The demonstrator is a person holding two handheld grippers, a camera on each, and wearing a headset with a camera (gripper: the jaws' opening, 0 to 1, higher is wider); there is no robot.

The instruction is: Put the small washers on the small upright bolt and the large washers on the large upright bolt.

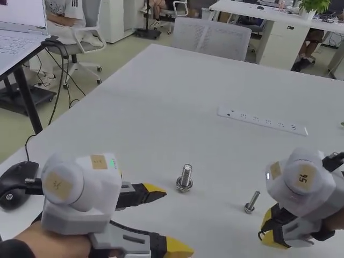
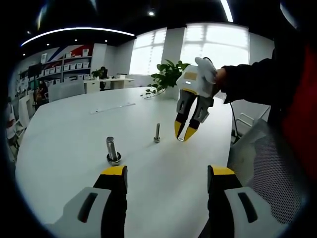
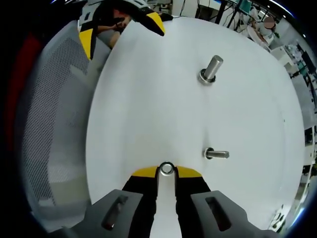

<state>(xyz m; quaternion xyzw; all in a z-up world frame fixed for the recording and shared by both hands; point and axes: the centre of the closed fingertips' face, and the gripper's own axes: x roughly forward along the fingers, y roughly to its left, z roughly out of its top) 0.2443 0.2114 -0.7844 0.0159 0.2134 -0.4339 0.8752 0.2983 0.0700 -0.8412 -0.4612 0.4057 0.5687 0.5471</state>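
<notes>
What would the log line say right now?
left gripper open | right gripper holds washer | small bolt upright nearby

Holds the left gripper [image 1: 166, 219] low at the near left, the left hand [image 1: 51, 242] wrapped round its body and a dark sleeve at the wrist. Points it rightward and slightly away, jaws spread wide apart, yellow tips well separated. Holds the right gripper [image 1: 267, 232] at the near right, raised and tipped steeply downward. Pinches a washer [image 3: 167, 168] between its yellow tips, jaws drawn almost together. Grasps that gripper from above with the right hand [image 2: 219, 77], dark sleeve trailing behind.
</notes>
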